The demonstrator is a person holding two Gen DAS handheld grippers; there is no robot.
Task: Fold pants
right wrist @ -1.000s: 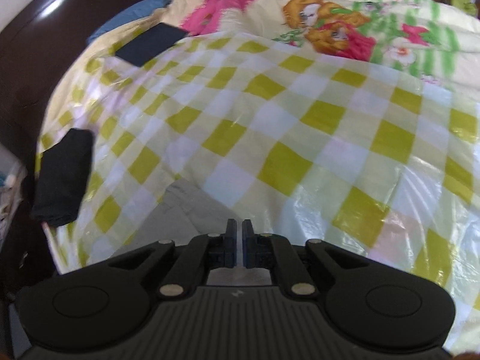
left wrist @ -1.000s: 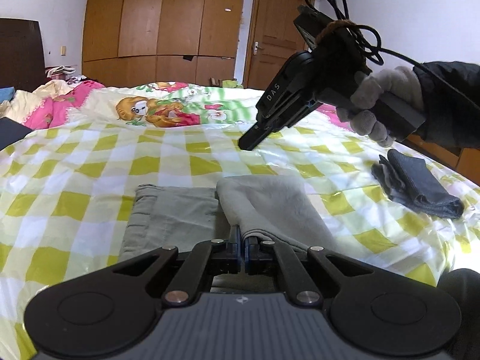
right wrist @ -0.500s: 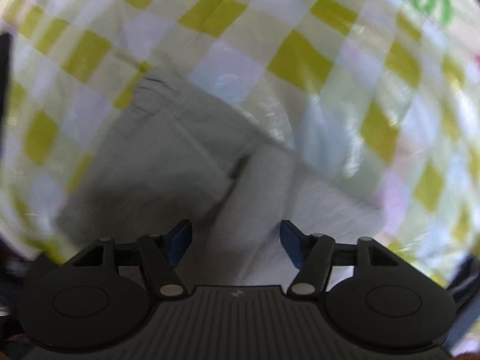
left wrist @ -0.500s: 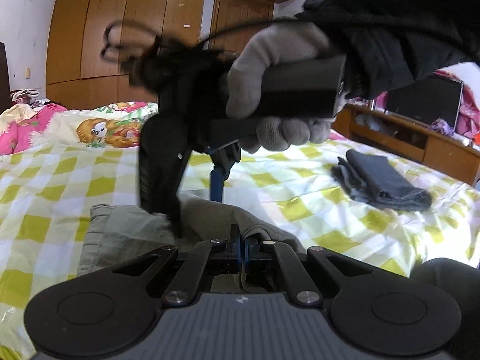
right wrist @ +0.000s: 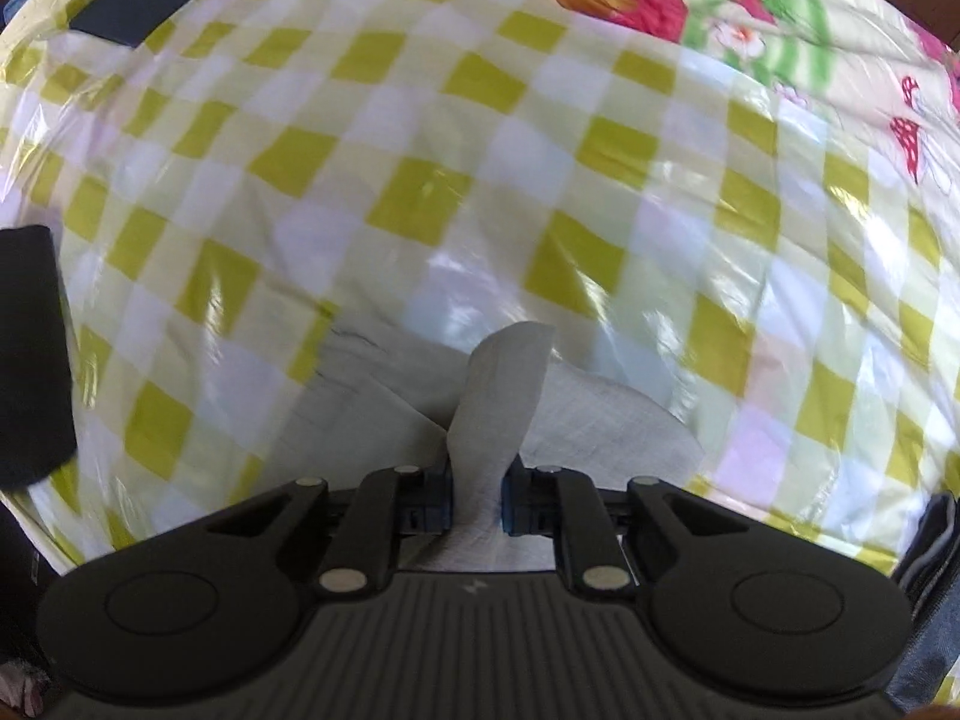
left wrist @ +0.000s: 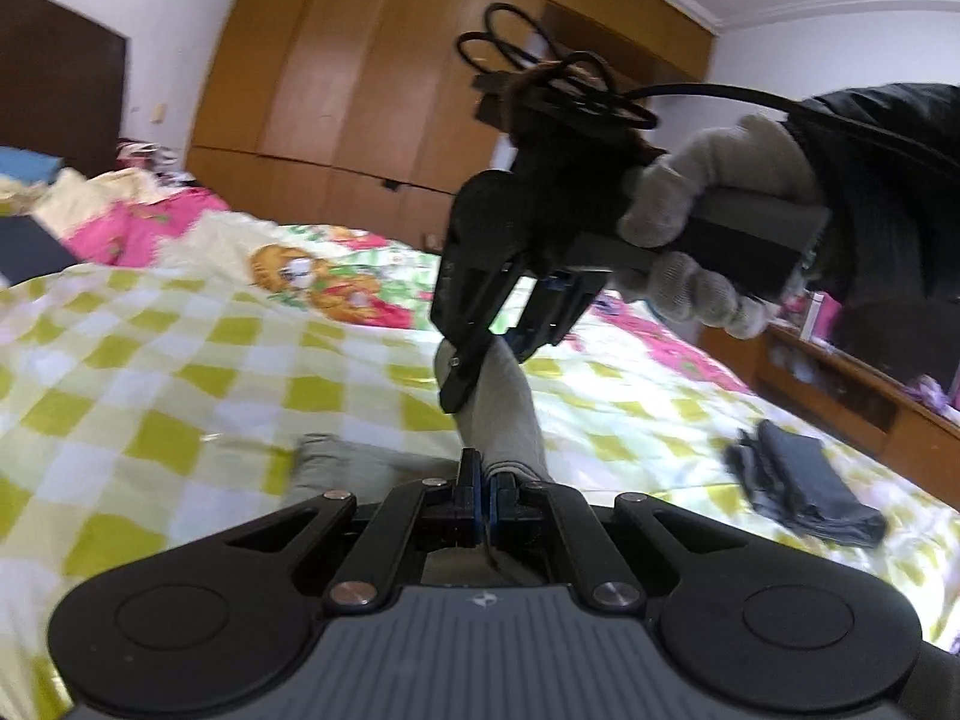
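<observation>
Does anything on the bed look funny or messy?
Only the grey pants: a pinched strip sticks up in the right claw instead of lying flat. The dark folded clothes beside them look tidy. Nothing is spilled or torn.

Soft daylight fills the room, and my pictures are bright overall. The plastic sheet [right wrist: 600,192] over the checked bed throws white glare patches, strongest near the middle of my right view. Both views bulge, with dark corners and bent lines at the rims. Motion blur smears the wardrobe [left wrist: 372,78] and the far bedding; my fingers [right wrist: 441,498] look sharp.
</observation>
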